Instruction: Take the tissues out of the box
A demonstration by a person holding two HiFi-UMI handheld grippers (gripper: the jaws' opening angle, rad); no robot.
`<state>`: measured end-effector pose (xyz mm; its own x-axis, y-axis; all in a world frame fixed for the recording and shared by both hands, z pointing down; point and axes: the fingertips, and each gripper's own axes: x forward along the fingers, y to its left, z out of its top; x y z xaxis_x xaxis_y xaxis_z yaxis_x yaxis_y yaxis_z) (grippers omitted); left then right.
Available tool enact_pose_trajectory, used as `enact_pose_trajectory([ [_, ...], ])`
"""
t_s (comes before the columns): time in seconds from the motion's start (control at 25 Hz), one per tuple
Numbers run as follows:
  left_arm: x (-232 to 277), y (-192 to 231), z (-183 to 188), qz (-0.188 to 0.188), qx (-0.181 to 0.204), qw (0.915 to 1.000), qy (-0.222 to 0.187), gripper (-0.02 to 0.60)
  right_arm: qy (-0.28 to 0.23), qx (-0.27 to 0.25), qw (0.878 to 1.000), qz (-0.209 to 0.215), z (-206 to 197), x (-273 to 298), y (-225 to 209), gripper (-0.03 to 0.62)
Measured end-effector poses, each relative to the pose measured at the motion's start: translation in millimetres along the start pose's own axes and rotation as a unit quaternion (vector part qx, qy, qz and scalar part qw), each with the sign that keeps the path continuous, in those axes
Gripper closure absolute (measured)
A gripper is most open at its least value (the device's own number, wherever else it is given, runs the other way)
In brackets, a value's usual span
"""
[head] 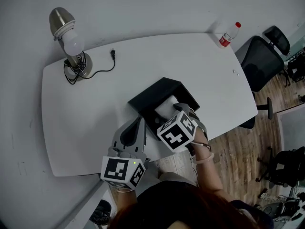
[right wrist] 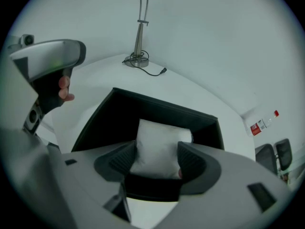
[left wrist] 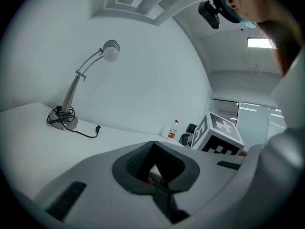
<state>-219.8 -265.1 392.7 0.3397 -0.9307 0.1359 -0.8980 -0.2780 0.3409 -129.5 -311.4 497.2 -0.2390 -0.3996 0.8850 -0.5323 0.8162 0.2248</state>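
Note:
A black open box (head: 143,99) lies near the front edge of the white table (head: 86,109). In it sits a white tissue pack (head: 166,109). My right gripper (head: 180,109) reaches down over the box. In the right gripper view the tissue pack (right wrist: 159,144) stands between the widely spread jaws of the right gripper (right wrist: 157,160), with the pads close beside its sides and the box (right wrist: 143,104) behind. My left gripper (head: 139,122) lies just left of the box at the table's front. Its jaws meet with nothing between them (left wrist: 152,149).
At the table's back left stands a desk lamp (head: 66,37) with its cord and plug (head: 113,54). A bottle with a red cap (head: 229,34) is at the back right corner. A black office chair (head: 262,61) stands beyond the right edge, on the wooden floor.

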Motion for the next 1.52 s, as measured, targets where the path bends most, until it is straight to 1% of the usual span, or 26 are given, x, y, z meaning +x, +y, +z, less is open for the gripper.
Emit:
enact_pose_trajectory([
  [0.16, 0, 4, 0, 0.002, -0.001, 1.0, 0.0, 0.56, 0.016, -0.007, 1.0, -0.009, -2, 3, -1, 0.317],
  [0.4, 0, 6, 3, 0.006, -0.001, 1.0, -0.003, 0.56, 0.019, -0.019, 1.0, -0.012, -2, 3, -4, 0.37],
  [0.56, -2, 2, -1, 0.005, -0.003, 1.0, 0.0, 0.56, 0.012, -0.016, 1.0, -0.013, -3, 0, -5, 0.387],
  [0.8, -6, -2, 0, 0.008, 0.002, 1.0, -0.004, 0.56, -0.021, 0.0, 1.0, -0.004, 2, -8, -3, 0.388],
  [1.08, -11, -14, 2, 0.007, 0.012, 0.9999, -0.007, 0.56, -0.059, 0.01, 0.998, -0.016, 5, -23, -7, 0.39],
  [1.36, -20, -30, 9, 0.006, 0.03, 0.9994, -0.015, 0.56, -0.12, 0.03, 0.992, -0.019, 14, -49, -10, 0.39],
  [1.52, -27, -40, 11, 0.006, 0.039, 0.999, -0.021, 0.56, -0.151, 0.032, 0.988, -0.021, 17, -63, -8, 0.391],
])
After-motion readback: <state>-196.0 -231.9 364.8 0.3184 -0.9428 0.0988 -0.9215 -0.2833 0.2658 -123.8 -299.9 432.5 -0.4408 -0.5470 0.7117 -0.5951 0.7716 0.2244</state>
